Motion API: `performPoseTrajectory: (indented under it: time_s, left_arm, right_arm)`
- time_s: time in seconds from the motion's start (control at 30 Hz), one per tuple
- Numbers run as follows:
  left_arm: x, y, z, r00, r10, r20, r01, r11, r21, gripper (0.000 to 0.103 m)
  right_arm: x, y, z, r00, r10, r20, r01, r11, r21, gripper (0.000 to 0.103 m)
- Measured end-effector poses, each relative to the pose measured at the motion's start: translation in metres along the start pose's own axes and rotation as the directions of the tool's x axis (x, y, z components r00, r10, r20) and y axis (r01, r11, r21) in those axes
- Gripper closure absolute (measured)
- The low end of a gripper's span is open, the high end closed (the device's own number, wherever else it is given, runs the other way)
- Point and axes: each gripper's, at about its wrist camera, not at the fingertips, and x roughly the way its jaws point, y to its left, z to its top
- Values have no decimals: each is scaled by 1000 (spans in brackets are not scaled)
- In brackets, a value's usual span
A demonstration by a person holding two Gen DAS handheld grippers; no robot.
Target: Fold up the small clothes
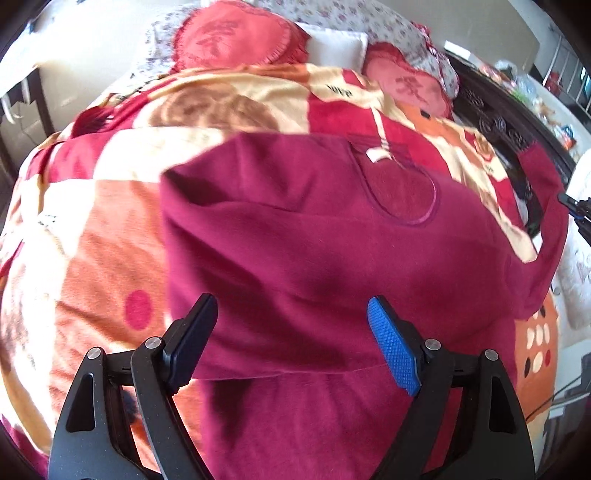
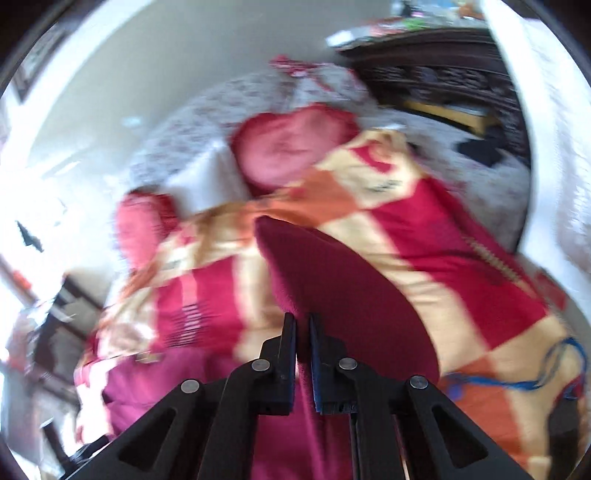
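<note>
Here, left gripper: jaws spread wide, one black pad and one blue textured pad, nothing between them. It hovers low over the near hem area of a maroon shirt.

Right gripper: jaws nearly together, pinching a raised fold of the maroon shirt. The cloth rises from the pinch and arcs away toward the pillows. This view is motion-blurred, so fine detail is lost.

Shirt position: spread on the bed, atop a plush blanket patterned in red, orange and cream blocks. In the left wrist view one side is already folded over the body, leaving a straight edge on the left. The neckline with its white label points away from the left gripper, toward the head of the bed; the hem lies nearest the gripper. Long axis runs hem to collar, roughly along the bed. One sleeve trails off to the right, up toward the tip of the other gripper at the frame edge.

Surroundings: two red embroidered cushions and a white pillow rest against floral bedding at the head. Dark carved wooden furniture stands beside the bed on the right, with clutter beyond it. Pale walls, bright daylight.
</note>
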Motion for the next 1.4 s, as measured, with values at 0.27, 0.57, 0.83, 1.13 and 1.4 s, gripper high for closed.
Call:
performPoseTrajectory:
  time_s: [0.27, 0.57, 0.83, 1.13, 1.4]
  left_arm:
    - [-32, 33, 4, 998, 16, 65, -11, 997, -80, 19]
    - [-37, 65, -2, 999, -13, 50, 23, 980, -197, 19]
    - [-23, 49, 4, 998, -57, 36, 62, 984, -165, 19]
    - [24, 3, 5, 991, -116, -72, 110, 990, -83, 22]
    - [40, -14, 6, 996, -37, -82, 35, 999, -24, 89]
  right_arm:
    - [3, 145, -37, 956, 279, -93, -292, 938, -189, 97]
    - [89, 247, -160, 862, 292, -413, -428, 857, -286, 95]
    - [95, 218, -196, 829, 290, -478, -430, 877, -214, 57]
    - [48, 162, -167, 856, 349, -381, -412, 906, -97, 56]
    - [25, 124, -155, 884, 342, -318, -375, 926, -48, 56]
